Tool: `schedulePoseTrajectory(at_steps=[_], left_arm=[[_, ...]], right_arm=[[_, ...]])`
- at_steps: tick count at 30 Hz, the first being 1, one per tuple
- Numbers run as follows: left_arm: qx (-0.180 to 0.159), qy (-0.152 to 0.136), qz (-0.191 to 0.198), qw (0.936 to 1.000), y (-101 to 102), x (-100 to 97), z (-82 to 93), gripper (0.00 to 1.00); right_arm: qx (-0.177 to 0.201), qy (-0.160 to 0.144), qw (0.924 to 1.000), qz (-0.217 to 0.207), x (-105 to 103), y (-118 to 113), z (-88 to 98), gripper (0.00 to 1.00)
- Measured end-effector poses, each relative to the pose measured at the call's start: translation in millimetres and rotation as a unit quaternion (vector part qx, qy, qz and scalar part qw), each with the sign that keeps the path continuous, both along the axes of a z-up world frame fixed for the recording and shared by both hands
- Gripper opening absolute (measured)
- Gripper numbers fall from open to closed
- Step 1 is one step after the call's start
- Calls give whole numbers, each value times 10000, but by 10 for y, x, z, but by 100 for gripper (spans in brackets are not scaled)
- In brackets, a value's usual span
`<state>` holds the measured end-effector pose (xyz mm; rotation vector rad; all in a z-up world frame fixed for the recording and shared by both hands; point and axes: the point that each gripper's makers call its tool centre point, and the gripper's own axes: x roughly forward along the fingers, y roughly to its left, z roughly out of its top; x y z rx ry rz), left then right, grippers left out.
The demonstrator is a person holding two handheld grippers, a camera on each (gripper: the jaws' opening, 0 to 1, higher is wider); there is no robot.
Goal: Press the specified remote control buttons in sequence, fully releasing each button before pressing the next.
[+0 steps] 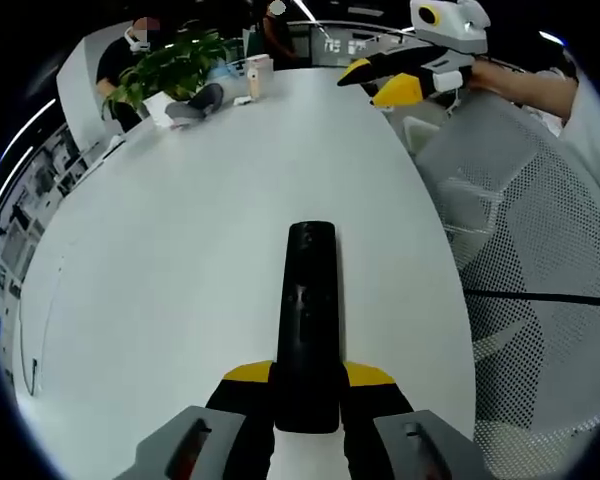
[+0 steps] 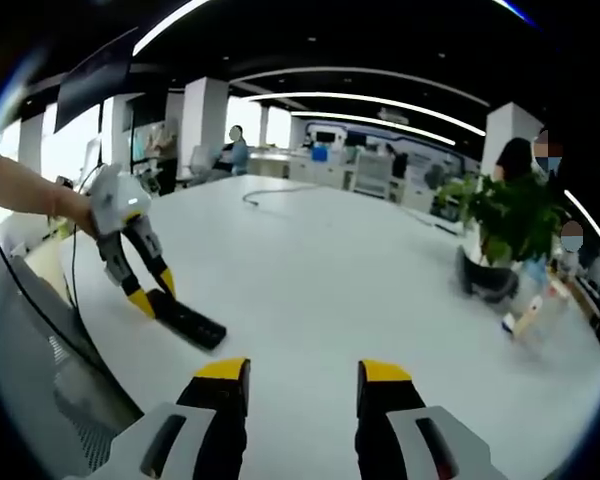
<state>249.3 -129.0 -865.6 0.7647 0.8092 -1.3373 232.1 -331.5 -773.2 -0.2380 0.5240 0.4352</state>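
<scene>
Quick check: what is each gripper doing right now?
Left gripper: shut on the black remote control.
Right gripper: open, holding nothing, above the white table.

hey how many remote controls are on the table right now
1. The black remote control lies on the white table, its near end clamped in the left claw; the right gripper view shows the same remote. None other visible.

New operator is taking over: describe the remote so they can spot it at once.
On the big white table, near its edge by the mesh chair, the left gripper clamps one end of the remote. It is a slim black bar, the table's only dark slab.
</scene>
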Motion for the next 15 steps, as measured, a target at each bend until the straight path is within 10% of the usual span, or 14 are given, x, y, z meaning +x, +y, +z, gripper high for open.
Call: schedulePoseTrajectory(at_steps=[15], left_arm=[[57,5,-225,9997,6,-214,19,23]], right_arm=[[-54,126,9997,190,-31,62,-40,36]])
